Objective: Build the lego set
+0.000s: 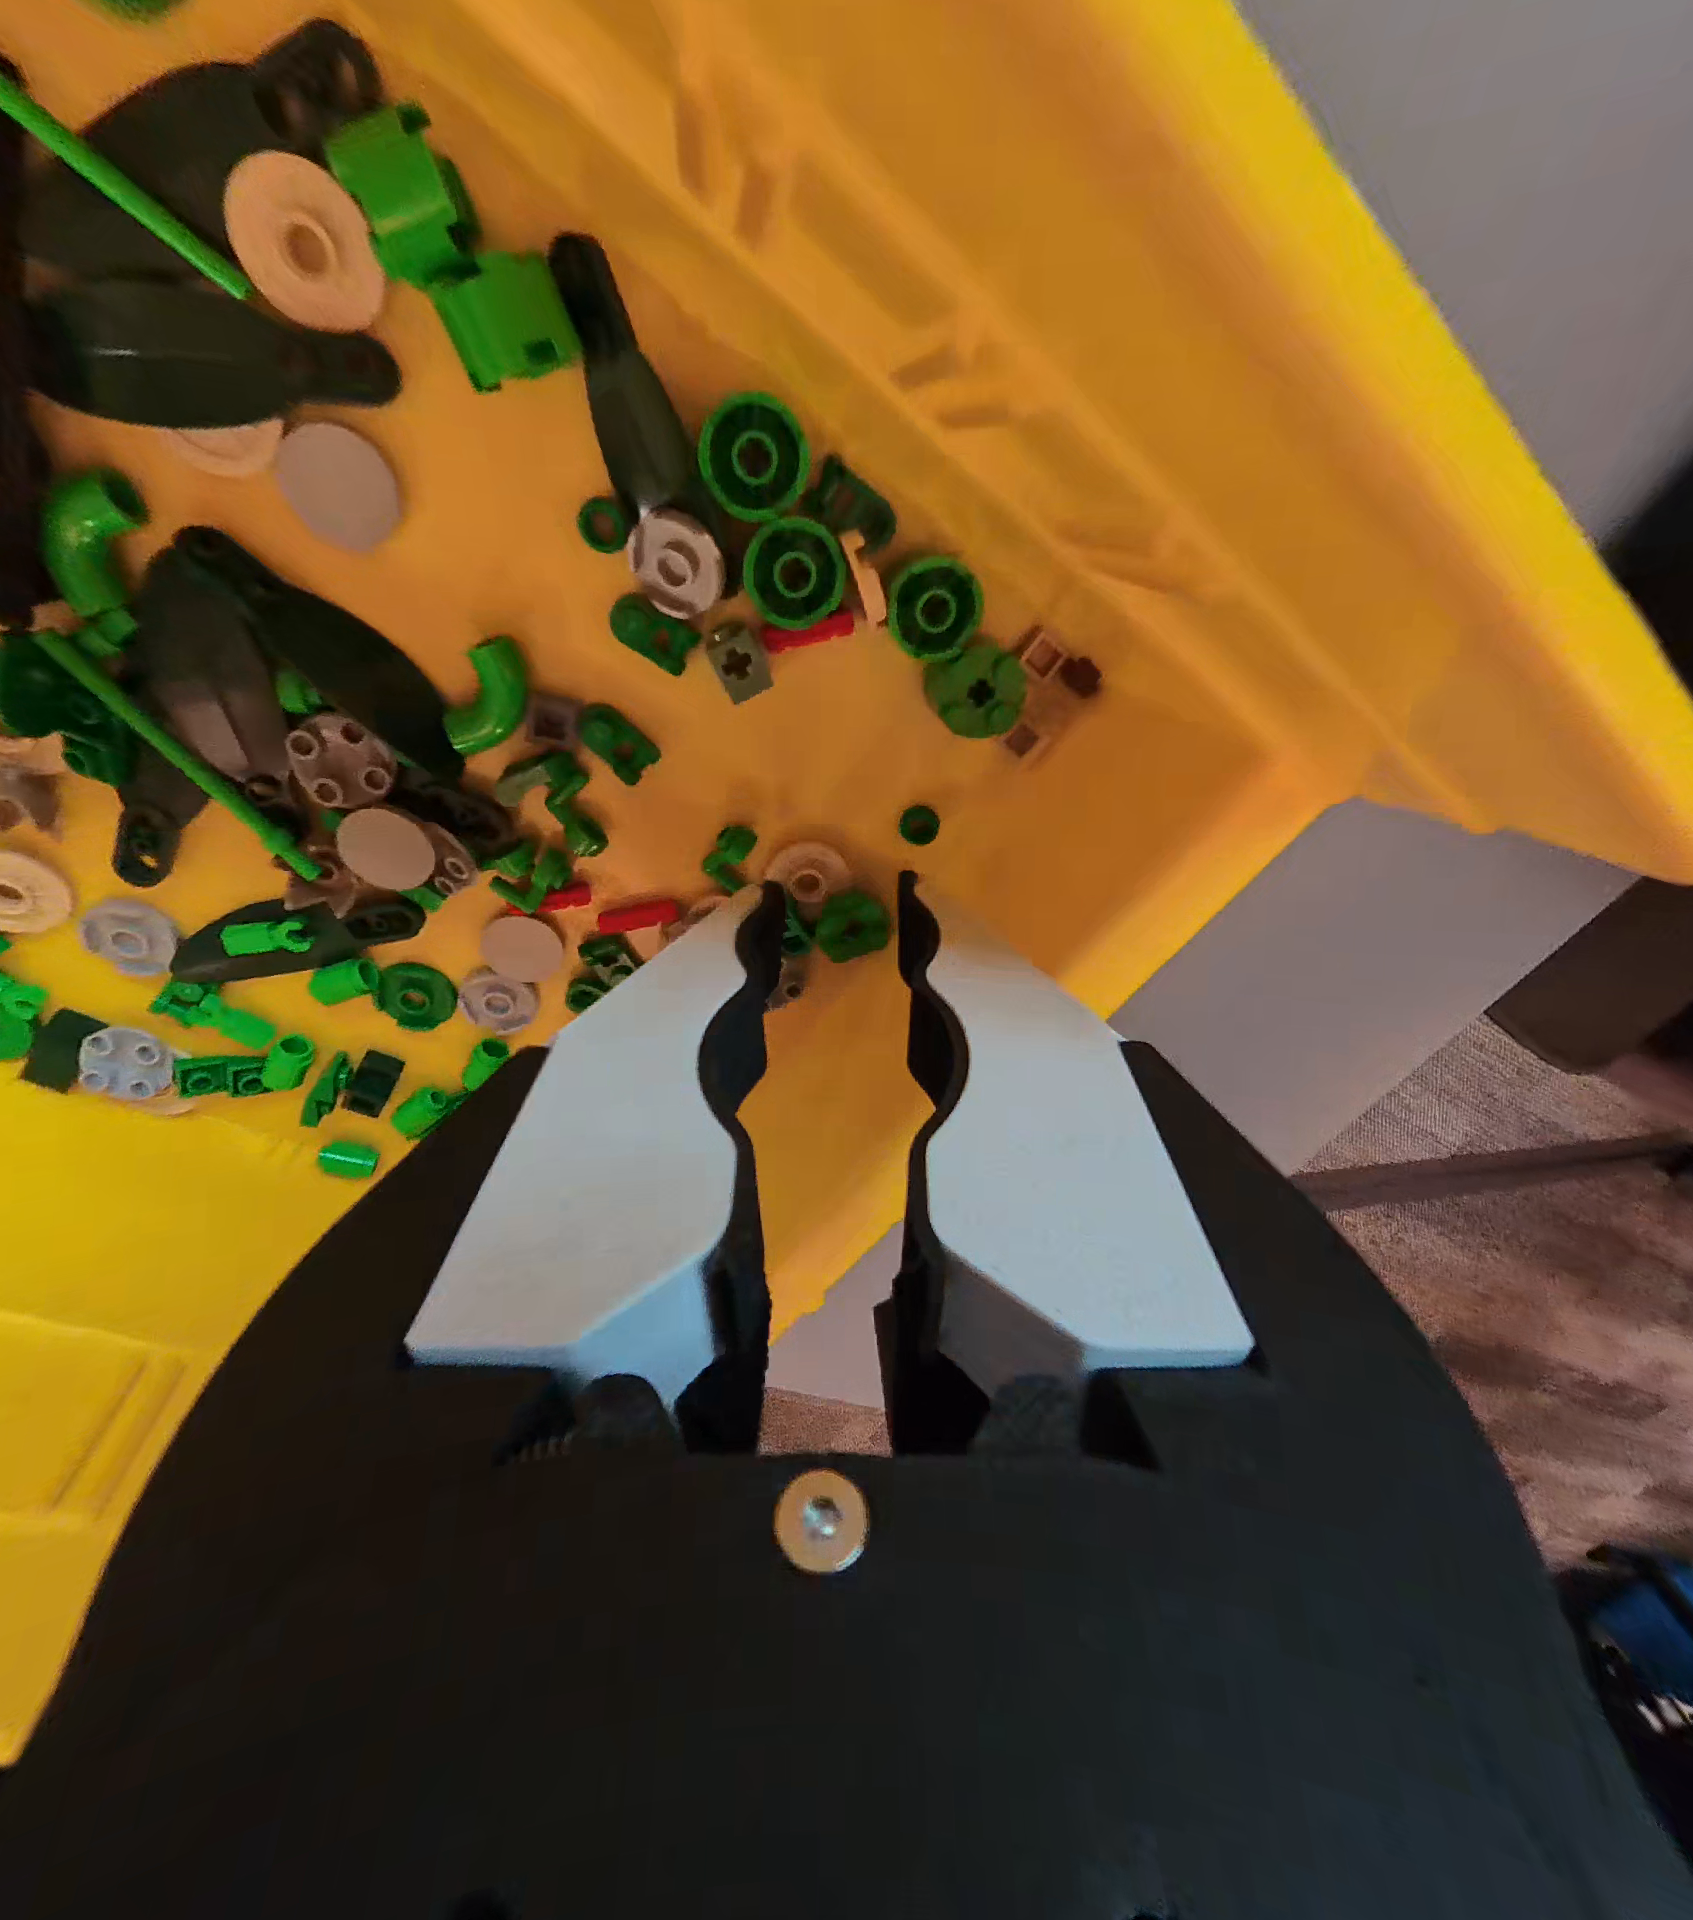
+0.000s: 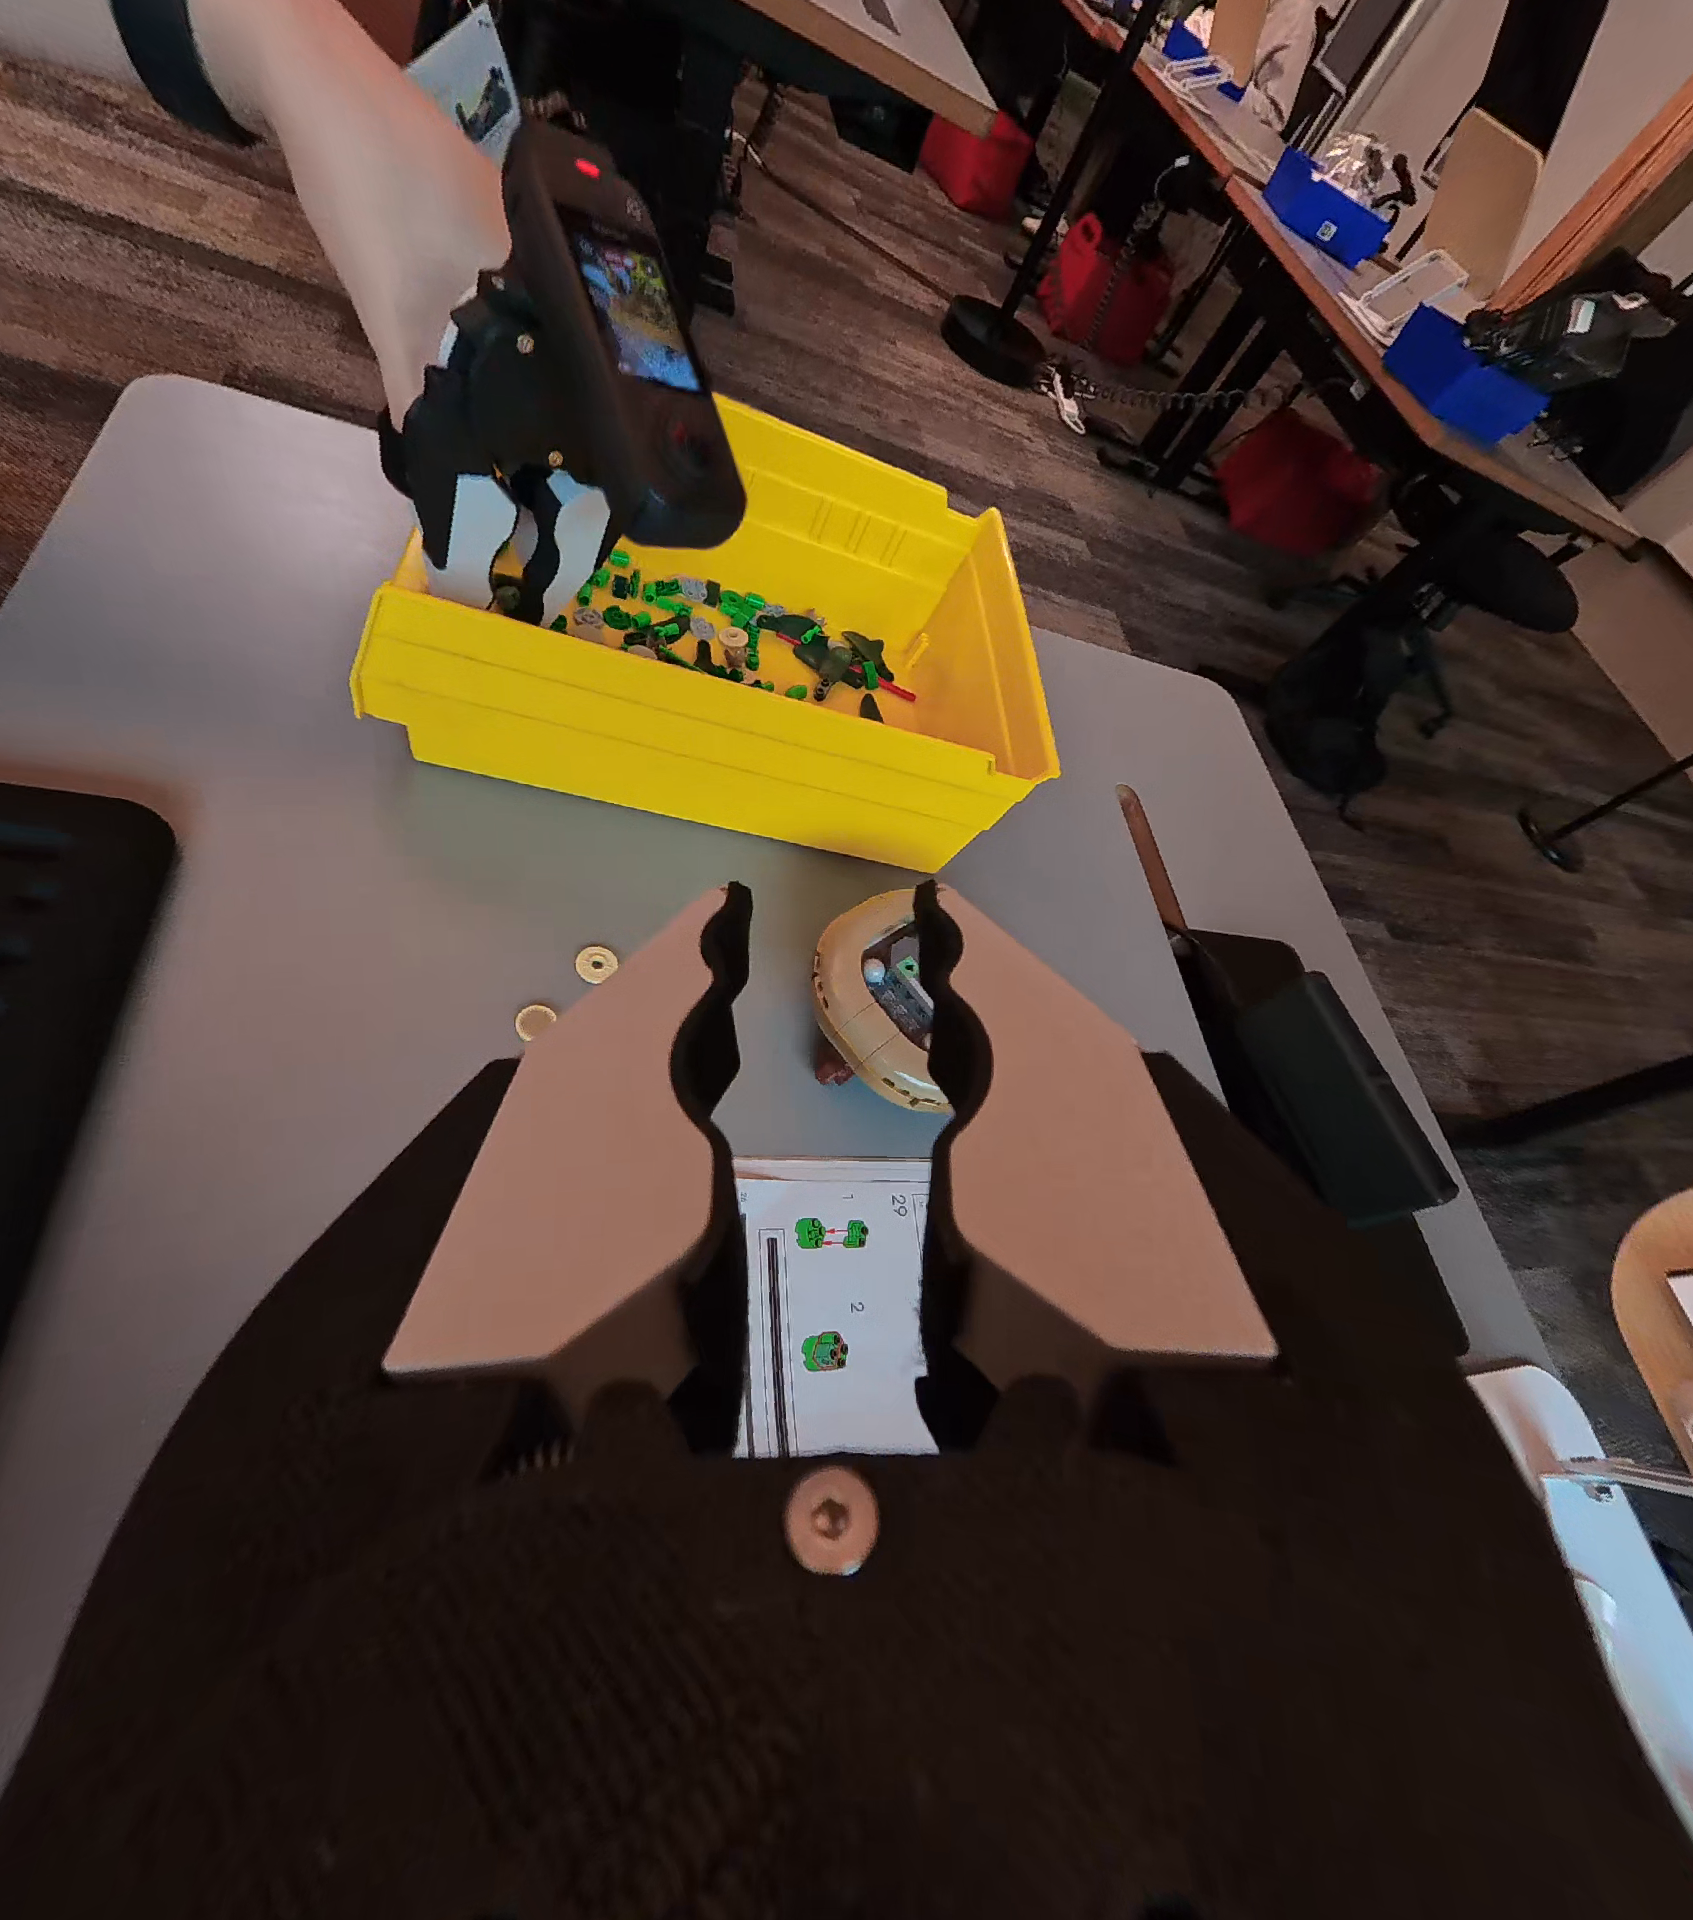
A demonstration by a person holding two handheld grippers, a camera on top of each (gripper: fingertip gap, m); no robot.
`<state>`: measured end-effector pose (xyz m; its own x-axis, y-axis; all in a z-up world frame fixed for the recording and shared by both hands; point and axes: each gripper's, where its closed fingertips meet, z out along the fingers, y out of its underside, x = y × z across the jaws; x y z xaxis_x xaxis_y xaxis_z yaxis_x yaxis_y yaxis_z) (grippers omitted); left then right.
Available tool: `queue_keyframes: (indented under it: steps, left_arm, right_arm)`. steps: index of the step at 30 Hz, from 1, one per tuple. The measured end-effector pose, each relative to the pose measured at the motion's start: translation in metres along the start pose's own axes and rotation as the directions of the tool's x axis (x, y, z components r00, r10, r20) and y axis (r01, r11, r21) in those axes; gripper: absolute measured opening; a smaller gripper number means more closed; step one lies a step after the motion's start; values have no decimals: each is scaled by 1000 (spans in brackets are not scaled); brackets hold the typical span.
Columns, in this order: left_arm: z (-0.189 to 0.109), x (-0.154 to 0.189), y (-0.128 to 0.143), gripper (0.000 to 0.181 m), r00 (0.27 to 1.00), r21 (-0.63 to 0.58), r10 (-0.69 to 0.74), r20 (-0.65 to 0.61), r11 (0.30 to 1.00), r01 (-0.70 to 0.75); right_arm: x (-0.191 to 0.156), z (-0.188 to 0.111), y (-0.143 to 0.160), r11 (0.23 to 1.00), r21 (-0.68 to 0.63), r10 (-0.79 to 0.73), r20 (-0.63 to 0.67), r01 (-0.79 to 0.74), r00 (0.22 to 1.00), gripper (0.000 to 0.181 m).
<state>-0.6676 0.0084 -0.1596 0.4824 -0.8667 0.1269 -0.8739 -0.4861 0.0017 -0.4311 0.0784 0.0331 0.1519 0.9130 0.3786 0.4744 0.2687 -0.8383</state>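
Grey and rounded at its corners, the table (image 2: 281, 831) carried a yellow bin (image 2: 696, 727), my landmark for everything else. Inside the bin lay loose lego pieces (image 1: 468, 727), mostly green, dark and grey. I had the left gripper (image 1: 837, 883) dipped into the bin's near corner, fingers (image 1: 759, 914) slightly apart with nothing between them, tips just above a small green piece (image 1: 852, 925). My right gripper (image 2: 831, 894) hung on my side of the bin, fingers parted and empty. Just in front of the bin sat the tan partial build (image 2: 873, 997), with the instruction page (image 2: 831, 1309) nearer me and two tan round pieces (image 2: 567, 992) to the build's left.
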Motion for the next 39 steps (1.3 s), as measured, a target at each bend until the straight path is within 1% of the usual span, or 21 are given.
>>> queue_keyframes:
  steps: [8, 13, 19, 20, 23, 26, 29, 32, 34, 36, 39]
  left_arm:
    - [8, -8, 5, 16, 999, -29, 9, 51, 1000, -7]
    - [7, -10, 4, 16, 998, -9, 1, 69, 1000, 0]
    - [6, -14, 4, 15, 992, -5, 24, 122, 1000, -24]
    - [5, -16, 5, 11, 990, -2, 26, 138, 1000, -26]
    - [-3, -17, 6, 10, 991, 47, -2, 136, 999, -5]
    - [-15, -17, 4, 10, 993, 142, -54, 108, 989, 38]
    - [-26, -16, 2, 10, 993, 210, -79, 92, 976, 59]
    - [-43, -15, -1, 10, 989, 270, -89, 117, 961, 55]
    - [-63, -15, -5, 10, 982, 324, -104, 157, 945, 48]
    - [-93, -12, -13, 10, 972, 391, -115, 203, 920, 27]
    - [-137, 6, -40, 10, 964, 465, -99, 248, 885, -29]
  right_arm:
    - [10, -11, -2, 1000, 25, 15, -23, -15, 1000, 31]
    - [16, -18, 0, 1000, 7, 6, -51, -6, 999, 31]
    - [21, -26, 0, 1000, 20, 18, -68, -17, 998, 31]
    - [21, -28, -1, 1000, 24, 20, -69, -19, 997, 31]
    - [22, -30, -2, 999, 31, 20, -71, -18, 997, 31]
    - [22, -31, -1, 999, 31, 19, -66, -17, 998, 31]
    - [23, -31, 0, 999, 29, 19, -63, -17, 998, 31]
    - [23, -32, 0, 1000, 22, 12, -65, -11, 998, 31]
    - [24, -34, 1, 1000, 20, 12, -69, -11, 998, 31]
    - [26, -35, 3, 1000, 19, 19, -73, -18, 997, 31]
    - [29, -37, 4, 999, 19, 30, -79, -28, 996, 31]
